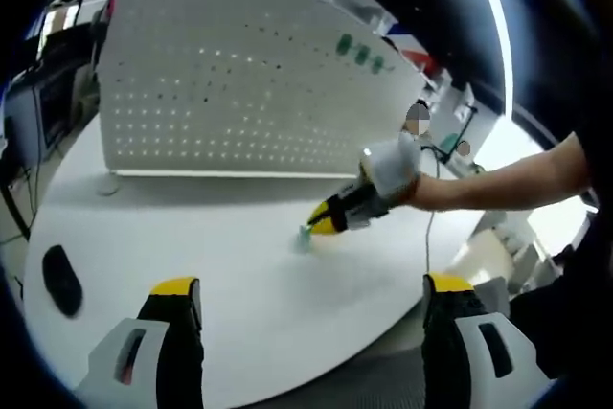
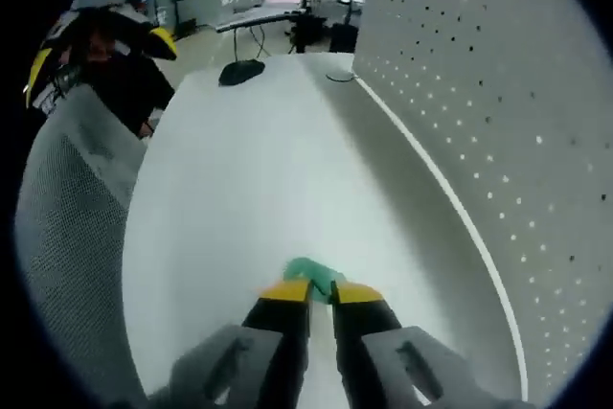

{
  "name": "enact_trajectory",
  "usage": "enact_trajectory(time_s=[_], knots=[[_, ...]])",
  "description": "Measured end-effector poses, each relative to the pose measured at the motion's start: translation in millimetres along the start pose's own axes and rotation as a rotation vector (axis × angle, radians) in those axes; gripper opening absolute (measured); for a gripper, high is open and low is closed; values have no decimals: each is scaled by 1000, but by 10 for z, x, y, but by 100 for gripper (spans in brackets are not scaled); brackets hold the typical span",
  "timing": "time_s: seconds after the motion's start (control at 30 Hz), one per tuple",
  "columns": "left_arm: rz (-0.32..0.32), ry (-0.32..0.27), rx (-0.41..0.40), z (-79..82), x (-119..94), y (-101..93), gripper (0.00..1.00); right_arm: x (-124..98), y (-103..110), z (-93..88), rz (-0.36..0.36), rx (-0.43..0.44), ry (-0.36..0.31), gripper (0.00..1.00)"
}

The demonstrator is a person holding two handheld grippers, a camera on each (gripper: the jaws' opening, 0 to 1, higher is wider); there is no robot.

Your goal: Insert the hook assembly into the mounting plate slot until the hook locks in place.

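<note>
On the white tabletop (image 2: 239, 189), near its front edge, a small translucent green hook assembly (image 2: 308, 271) is pinched at the tips of the right gripper (image 2: 321, 292), whose yellow-capped jaws are drawn nearly together on it. Its long axis cannot be made out. The perforated white mounting plate (image 2: 498, 93) is seen upright along the table's far side, to the right of the gripper's line. The left gripper (image 1: 311, 299) is held back with jaws wide apart, gripping nothing. A dark mouse (image 1: 61, 280) is seen at the far left.

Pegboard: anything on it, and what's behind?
Three green hooks sit near the top of the pegboard. Through the holes only light shows; whatever is directly behind the panel is hidden.
</note>
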State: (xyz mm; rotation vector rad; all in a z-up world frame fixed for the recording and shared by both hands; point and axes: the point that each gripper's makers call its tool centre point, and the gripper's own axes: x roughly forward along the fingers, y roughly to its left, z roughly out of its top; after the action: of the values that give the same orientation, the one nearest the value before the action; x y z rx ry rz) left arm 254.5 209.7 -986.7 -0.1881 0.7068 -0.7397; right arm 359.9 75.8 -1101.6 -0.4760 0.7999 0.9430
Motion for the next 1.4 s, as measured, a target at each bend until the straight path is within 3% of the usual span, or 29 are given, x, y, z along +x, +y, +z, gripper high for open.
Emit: enact_trajectory(time_s=[0.23,0.37,0.57,1.27,1.4], knots=[[1,-9,17,67,37,-13,97,-163,-159,85,-62,237,-70,1],[7,-23,20,154,92,-6,97,-199,-161,90,-76,232,-84,0],[2,-45,40,283,115,-53,97,-239,-124,38,-88,330,-104,0],[-8,-60,75,329,11,-134,97,-548,-296,79,-162,478,-190,0],[-6,-70,84,377,-14,-136,97,-666,-301,152,-176,545,-241,0]])
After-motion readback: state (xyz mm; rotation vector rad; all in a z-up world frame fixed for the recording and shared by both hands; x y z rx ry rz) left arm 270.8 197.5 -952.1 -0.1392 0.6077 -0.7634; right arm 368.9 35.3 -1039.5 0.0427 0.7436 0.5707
